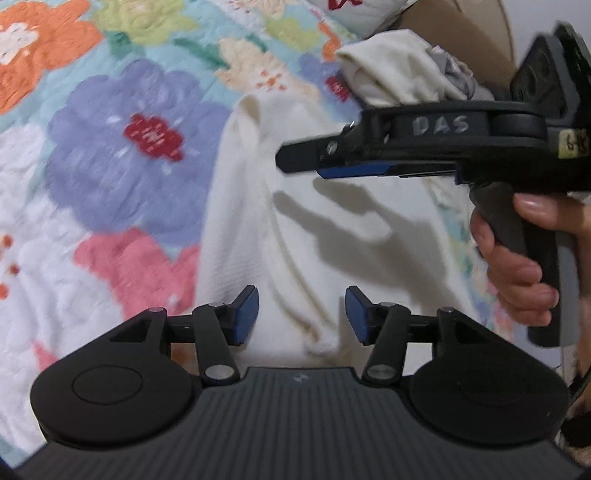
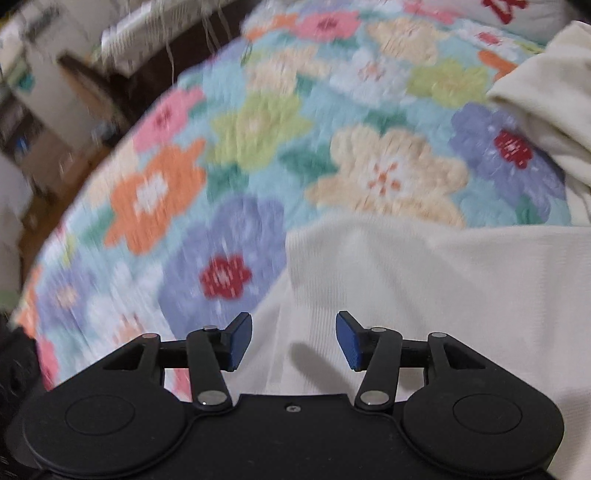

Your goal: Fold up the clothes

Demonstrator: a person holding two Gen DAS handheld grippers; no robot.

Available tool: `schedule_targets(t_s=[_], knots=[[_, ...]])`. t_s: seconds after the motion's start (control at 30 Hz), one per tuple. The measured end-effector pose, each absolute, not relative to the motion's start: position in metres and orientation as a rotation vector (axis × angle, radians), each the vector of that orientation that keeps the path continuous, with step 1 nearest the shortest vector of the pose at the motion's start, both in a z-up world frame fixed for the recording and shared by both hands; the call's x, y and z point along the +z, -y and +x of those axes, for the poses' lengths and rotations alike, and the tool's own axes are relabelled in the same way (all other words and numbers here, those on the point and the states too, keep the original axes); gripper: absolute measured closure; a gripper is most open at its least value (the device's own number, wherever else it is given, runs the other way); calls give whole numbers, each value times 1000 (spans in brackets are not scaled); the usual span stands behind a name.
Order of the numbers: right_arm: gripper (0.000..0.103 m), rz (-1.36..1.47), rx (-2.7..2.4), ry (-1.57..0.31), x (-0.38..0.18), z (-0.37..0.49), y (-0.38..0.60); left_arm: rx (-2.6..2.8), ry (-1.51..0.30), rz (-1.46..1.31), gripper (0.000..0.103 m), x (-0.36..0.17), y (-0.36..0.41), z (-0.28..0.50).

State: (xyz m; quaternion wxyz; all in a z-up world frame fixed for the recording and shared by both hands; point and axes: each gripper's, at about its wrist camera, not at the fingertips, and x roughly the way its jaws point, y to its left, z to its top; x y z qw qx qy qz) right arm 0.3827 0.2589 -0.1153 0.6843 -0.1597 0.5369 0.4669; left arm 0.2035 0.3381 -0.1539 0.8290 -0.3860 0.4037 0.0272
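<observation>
A cream garment [image 1: 295, 229] lies in long folds on the flowered quilt. My left gripper [image 1: 301, 314] hovers over its near end, open, and the blue pads [image 1: 245, 314] hold nothing. In the left wrist view my right gripper [image 1: 295, 162] comes in side-on from the right, above the same cloth, with a hand [image 1: 517, 266] around its handle. In the right wrist view the cream garment [image 2: 424, 288] spreads flat under my right gripper [image 2: 293, 339], which is open near the cloth's left edge with nothing between its pads.
The flowered quilt [image 1: 110, 147] covers the bed; its edge [image 2: 92, 177] drops off at the left towards dark floor and blurred furniture. A heap of cream and grey clothes [image 1: 391, 74] lies at the back right. A white pillow with red marks [image 2: 517, 11] sits behind.
</observation>
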Motion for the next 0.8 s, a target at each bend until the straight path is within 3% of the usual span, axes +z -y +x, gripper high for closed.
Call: schedule_targets(t_s=[0.3,0.4,0.43,0.47,0.53,0.8], knots=[[47,-408,1042,-1240,-120,344,-221,48,-830,-772,49,-150,-317,195],[40,-342,1012,-1234,-108,340,-202,9,-768,-820,50,-149,-308,194],[40,-316,1009,-1228,-105,339,-196,-8,-746,-831,56,-149,-305,194],[40,-293,1003,-1217,-100,337,-189,-33,-736,-816,76,-147,-300,195],[40,-275,977,-1164,-91,330,-170,-83,-746,-807,95,-142,-295,195],[39,-228,907,-886,-72,283,-92,-92,-710,-986,95,-147,-314,184]])
